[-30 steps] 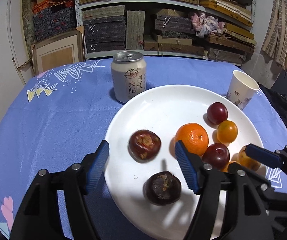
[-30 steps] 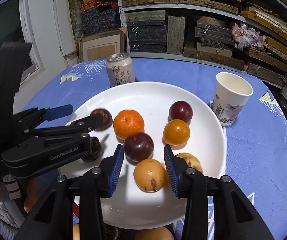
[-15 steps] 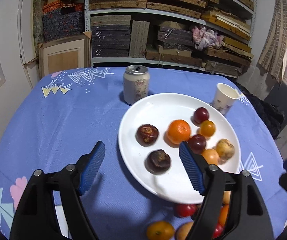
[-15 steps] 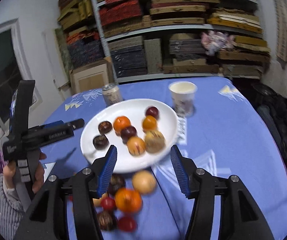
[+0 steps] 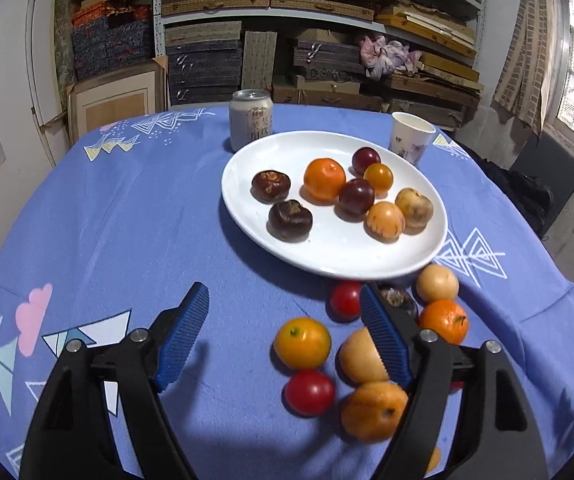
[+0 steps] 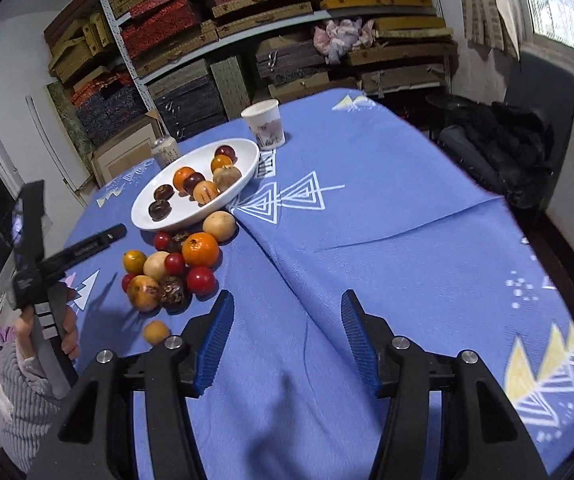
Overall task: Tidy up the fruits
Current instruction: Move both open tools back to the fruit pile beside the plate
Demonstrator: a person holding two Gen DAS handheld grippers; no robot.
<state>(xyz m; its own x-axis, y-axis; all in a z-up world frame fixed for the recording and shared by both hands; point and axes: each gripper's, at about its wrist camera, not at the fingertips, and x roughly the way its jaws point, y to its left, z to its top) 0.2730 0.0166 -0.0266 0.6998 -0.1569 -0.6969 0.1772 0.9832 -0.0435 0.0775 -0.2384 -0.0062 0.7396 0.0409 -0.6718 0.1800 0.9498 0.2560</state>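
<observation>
A: Where does the left wrist camera sit?
B: Behind the left gripper (image 5: pixel 285 338), looking down its fingers across the blue tablecloth (image 5: pixel 107 220); the white plate (image 5: pixel 327 256) lies just ahead, shelves beyond.
A: And the right one?
B: Behind the right gripper (image 6: pixel 285 342), rolled, set farther back. Both views share the plate (image 6: pixel 143 220), paper cup (image 6: pixel 265 124) and loose fruit pile (image 6: pixel 171 264).
</observation>
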